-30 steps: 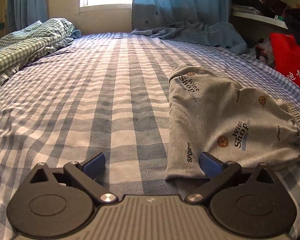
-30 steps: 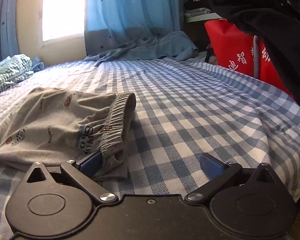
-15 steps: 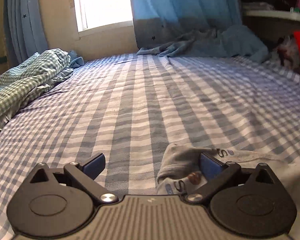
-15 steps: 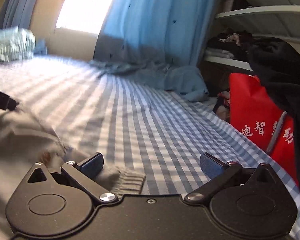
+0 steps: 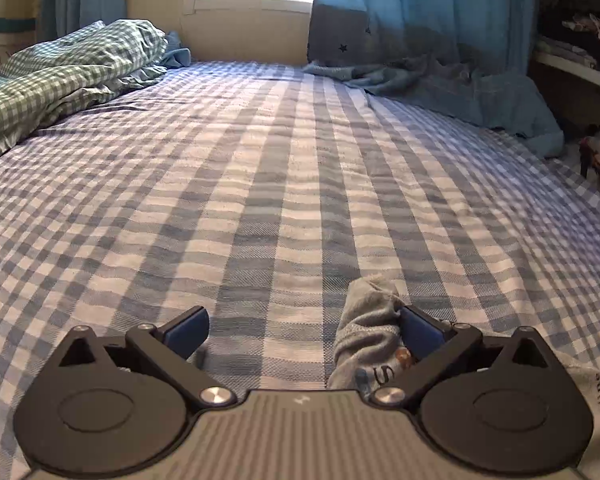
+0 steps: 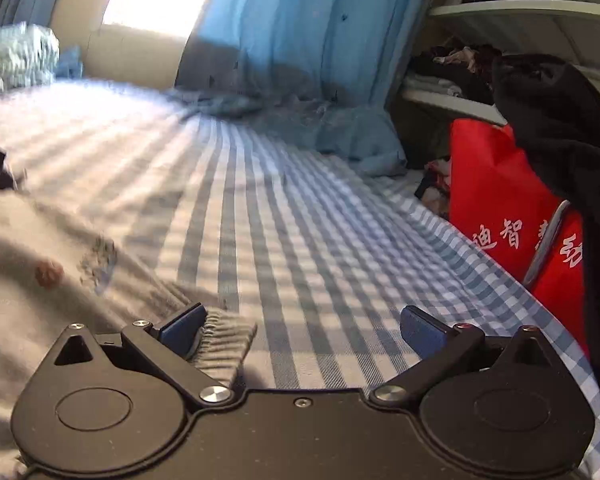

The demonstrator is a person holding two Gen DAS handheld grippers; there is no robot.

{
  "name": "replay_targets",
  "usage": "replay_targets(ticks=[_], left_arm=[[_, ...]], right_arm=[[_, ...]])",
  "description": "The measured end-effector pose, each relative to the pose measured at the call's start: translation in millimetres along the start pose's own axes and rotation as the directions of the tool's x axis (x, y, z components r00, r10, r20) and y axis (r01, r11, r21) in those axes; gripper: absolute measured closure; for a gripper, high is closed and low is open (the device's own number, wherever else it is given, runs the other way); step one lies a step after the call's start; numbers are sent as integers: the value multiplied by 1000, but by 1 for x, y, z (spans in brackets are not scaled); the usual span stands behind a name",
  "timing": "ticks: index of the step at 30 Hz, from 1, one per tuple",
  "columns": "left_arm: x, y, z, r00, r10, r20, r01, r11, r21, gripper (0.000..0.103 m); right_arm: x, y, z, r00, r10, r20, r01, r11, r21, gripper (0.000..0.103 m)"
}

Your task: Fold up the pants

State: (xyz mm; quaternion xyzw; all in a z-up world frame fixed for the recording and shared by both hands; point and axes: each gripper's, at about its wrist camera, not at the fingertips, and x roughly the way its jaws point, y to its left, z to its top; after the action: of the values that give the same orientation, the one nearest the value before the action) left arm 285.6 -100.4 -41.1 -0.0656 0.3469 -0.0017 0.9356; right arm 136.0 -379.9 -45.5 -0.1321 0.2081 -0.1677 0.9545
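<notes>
Two handheld grippers work over a bed (image 5: 260,200) with a blue checked sheet. A second ago grey printed pants (image 5: 370,332) lay spread flat ahead of both cameras; now they have slid down to the bottom edge of each view, so both tools seem to have moved in over the cloth, probably to take hold for the first fold. The left gripper (image 5: 300,330) stands wide open, gripping nothing; a bunched grey leg end rests against its right finger, with the sheet bare between the fingers. The right gripper (image 6: 300,330) is equally wide open, the ribbed waistband (image 6: 224,344) lying just beside its left finger, not pinched. Only the left view, which is sharp, shows a green checked quilt (image 5: 60,76) bunched at the far left. Only the right view, blurred by motion, shows the broad body of the pants at left, a red bag (image 6: 500,200) with white characters beside the bed, and shelves behind it. Both views show blue curtains (image 5: 420,12).
</notes>
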Motion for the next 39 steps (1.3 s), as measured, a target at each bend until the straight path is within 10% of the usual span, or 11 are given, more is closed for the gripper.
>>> replay_targets(ticks=[5, 12, 22, 39], left_arm=[[-75, 12, -28, 996, -16, 85, 14, 1000, 26, 0], [-111, 21, -105, 999, -22, 31, 17, 989, 149, 1], [-116, 33, -111, 999, -47, 17, 44, 992, 116, 0], [-119, 35, -113, 998, -52, 25, 50, 994, 102, 0]], right_arm=[[-64, 6, 1, 994, -32, 102, 36, 999, -38, 1], [-98, 19, -49, 996, -84, 12, 85, 996, -27, 1], [-100, 12, -91, 997, -60, 53, 46, 972, 231, 1], [-98, 8, -92, 999, -29, 40, 17, 962, 272, 1]])
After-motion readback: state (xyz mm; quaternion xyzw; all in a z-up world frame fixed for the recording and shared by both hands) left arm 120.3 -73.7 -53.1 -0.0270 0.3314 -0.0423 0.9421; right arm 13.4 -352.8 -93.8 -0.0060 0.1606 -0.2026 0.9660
